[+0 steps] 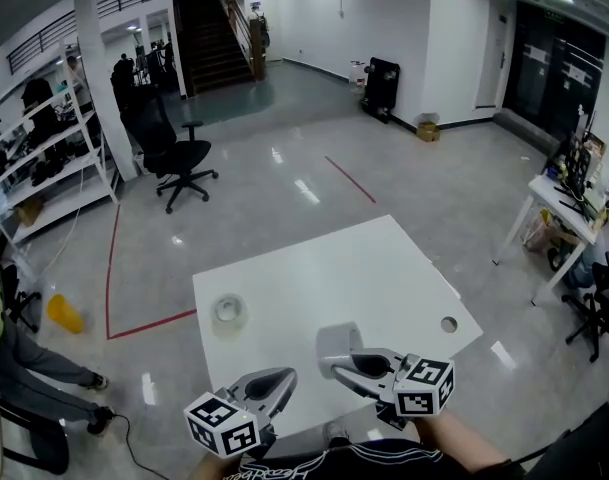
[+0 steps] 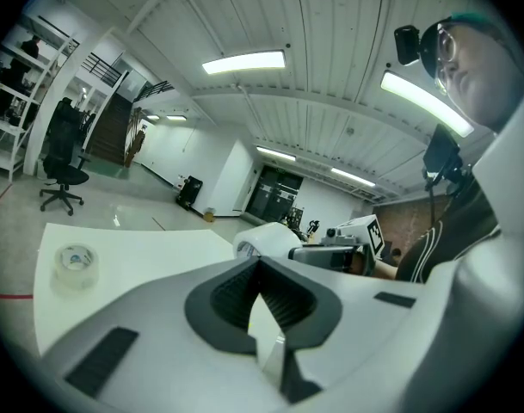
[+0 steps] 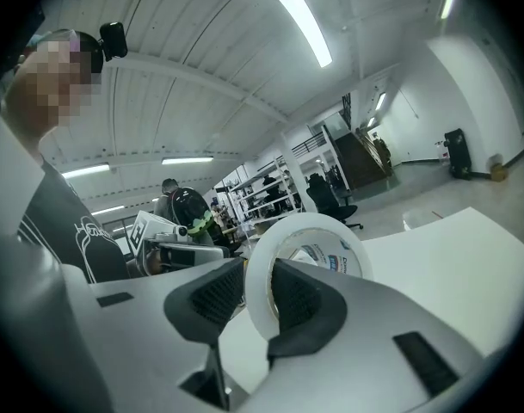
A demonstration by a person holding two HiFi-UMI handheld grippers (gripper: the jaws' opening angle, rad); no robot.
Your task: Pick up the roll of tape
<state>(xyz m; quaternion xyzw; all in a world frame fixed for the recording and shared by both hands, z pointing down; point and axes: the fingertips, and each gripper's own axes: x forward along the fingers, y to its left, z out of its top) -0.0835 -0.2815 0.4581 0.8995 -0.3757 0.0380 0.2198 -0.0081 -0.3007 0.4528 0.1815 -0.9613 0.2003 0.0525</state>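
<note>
A white roll of tape [image 1: 339, 342] hangs just above the near part of the white table [image 1: 364, 268], with my right gripper [image 1: 336, 360] shut on it. In the right gripper view the wall of the roll [image 3: 309, 256] stands upright between the two dark pads. To its left my left gripper [image 1: 280, 378] is shut with nothing in it, near the table's front edge. The left gripper view shows that gripper's jaw tips [image 2: 262, 269] together, with the white roll [image 2: 266, 239] beyond them. A second, clear roll of tape [image 1: 228, 311] lies flat on the table's left side.
The table has a round cable hole [image 1: 449, 324] near its right corner. On the floor beyond stand a black office chair [image 1: 174, 153], shelving [image 1: 44, 158] at left and a small white desk [image 1: 564, 208] at right. A seated person [image 1: 14, 358] is at far left.
</note>
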